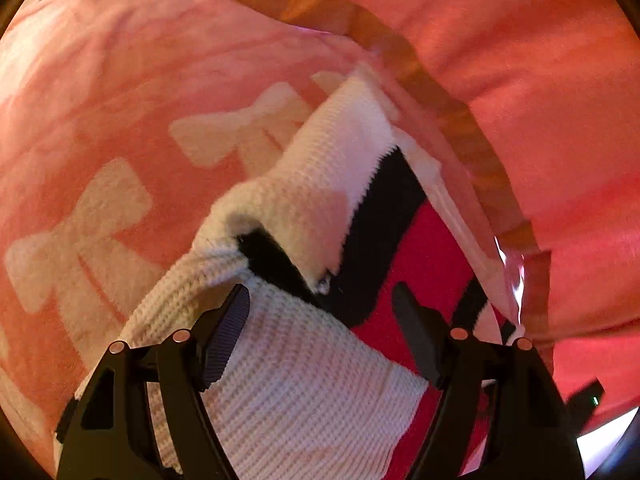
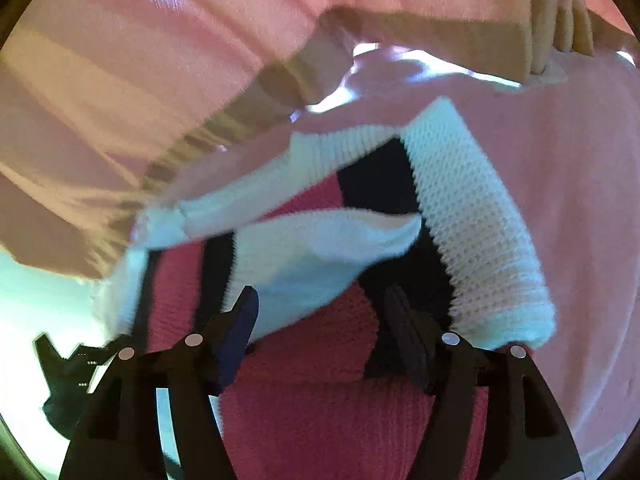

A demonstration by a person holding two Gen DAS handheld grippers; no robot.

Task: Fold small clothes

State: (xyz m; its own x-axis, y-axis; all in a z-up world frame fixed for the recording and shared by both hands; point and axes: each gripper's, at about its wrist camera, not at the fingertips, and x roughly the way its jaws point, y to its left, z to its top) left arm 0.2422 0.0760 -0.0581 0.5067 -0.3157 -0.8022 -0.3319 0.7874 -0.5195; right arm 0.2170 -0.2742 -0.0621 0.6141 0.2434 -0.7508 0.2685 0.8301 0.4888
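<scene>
Support surface: pink blanket (image 1: 132,80) printed with pale bows (image 1: 80,240), spread soft and slightly rumpled. Lying directly on it, a small knit sweater (image 1: 312,380) in white, black and red, partly folded over itself. Surface beneath the blanket not visible.

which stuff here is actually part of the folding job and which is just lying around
For the job:
knitted sweater, white, black and red
left claw, open over it
right claw, open over it

Just lying about:
pink blanket with bows
pink cushion
</scene>
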